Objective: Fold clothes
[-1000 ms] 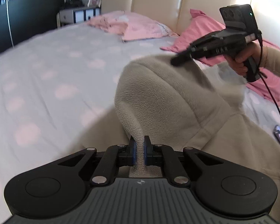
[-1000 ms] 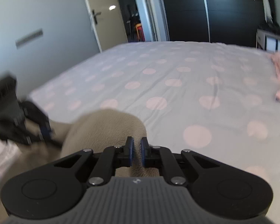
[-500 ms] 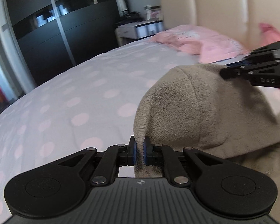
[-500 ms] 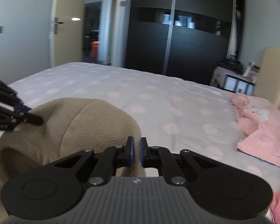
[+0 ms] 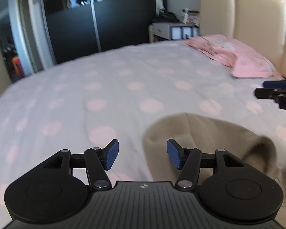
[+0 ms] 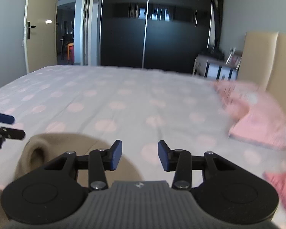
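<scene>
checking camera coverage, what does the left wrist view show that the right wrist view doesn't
Only the left wrist view: the left hand-held gripper close up, jaws opening with nothing between them.

Only the right wrist view: the cream door, the open doorway beside it, and the right hand-held gripper close up, jaws opening and empty.

Both: the beige fleece garment on the dotted bedsheet, pink pillow, black wardrobe, headboard.

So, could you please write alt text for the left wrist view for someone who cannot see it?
The left gripper hangs over a polka-dot bed, its blue-padded jaws opening with nothing gripped; a beige fleece garment lies just beyond its right finger. The right gripper pokes in at the right edge, and a pink pillow rests by the cream headboard.
</scene>
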Action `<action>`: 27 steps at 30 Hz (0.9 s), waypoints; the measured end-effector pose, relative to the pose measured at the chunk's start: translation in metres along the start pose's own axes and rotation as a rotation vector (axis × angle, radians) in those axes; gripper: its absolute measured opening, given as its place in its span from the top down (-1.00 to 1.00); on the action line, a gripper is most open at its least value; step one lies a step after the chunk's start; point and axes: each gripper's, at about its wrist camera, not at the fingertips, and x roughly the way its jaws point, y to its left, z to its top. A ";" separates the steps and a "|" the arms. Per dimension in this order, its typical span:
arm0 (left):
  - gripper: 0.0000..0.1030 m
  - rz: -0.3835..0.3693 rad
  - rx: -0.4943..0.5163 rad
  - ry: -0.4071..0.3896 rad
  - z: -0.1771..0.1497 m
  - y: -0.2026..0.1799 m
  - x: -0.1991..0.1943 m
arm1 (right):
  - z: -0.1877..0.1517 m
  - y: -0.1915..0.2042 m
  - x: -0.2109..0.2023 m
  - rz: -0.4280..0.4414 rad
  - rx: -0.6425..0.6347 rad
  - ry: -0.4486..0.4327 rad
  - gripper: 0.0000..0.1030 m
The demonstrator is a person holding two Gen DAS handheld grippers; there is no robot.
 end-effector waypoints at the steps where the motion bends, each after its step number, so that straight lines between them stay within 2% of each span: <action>1: -0.06 -0.012 0.010 0.000 -0.002 -0.004 -0.001 | -0.004 0.001 0.000 0.024 0.001 0.017 0.11; 3: -0.07 -0.035 0.030 0.001 -0.006 -0.012 -0.002 | -0.012 0.012 0.000 0.070 -0.062 0.036 0.10; 5: -0.13 -0.030 0.053 0.007 -0.008 -0.021 -0.001 | -0.021 0.027 0.000 0.109 -0.154 0.055 -0.09; 7: -0.14 -0.012 0.067 0.018 -0.007 -0.030 0.001 | -0.033 0.042 0.002 0.123 -0.268 0.088 -0.15; 10: -0.18 -0.049 0.003 0.017 -0.005 -0.030 0.002 | -0.050 0.058 0.005 0.133 -0.416 0.127 -0.19; 12: -0.24 -0.061 0.005 0.007 -0.005 -0.033 0.002 | -0.059 0.064 0.009 0.097 -0.501 0.146 -0.22; 15: -0.25 -0.045 0.083 0.014 -0.006 -0.047 0.004 | -0.070 0.073 0.015 0.047 -0.645 0.167 -0.24; 18: -0.29 -0.027 0.172 0.071 -0.010 -0.059 0.014 | -0.080 0.084 0.023 0.028 -0.793 0.185 -0.25; 21: -0.28 0.022 0.213 0.117 -0.017 -0.060 0.026 | -0.083 0.093 0.035 -0.014 -0.854 0.194 -0.20; 22: -0.28 0.026 0.201 0.129 -0.019 -0.057 0.028 | -0.082 0.093 0.039 -0.045 -0.861 0.193 0.08; 23: -0.27 0.028 0.191 0.133 -0.021 -0.053 0.029 | -0.081 0.093 0.042 -0.081 -0.849 0.194 0.77; 25: -0.22 0.043 0.198 0.136 -0.025 -0.047 0.031 | -0.072 0.082 0.042 -0.125 -0.739 0.182 0.76; 27: -0.20 0.057 0.216 0.140 -0.030 -0.043 0.033 | -0.060 0.063 0.036 -0.164 -0.584 0.133 0.78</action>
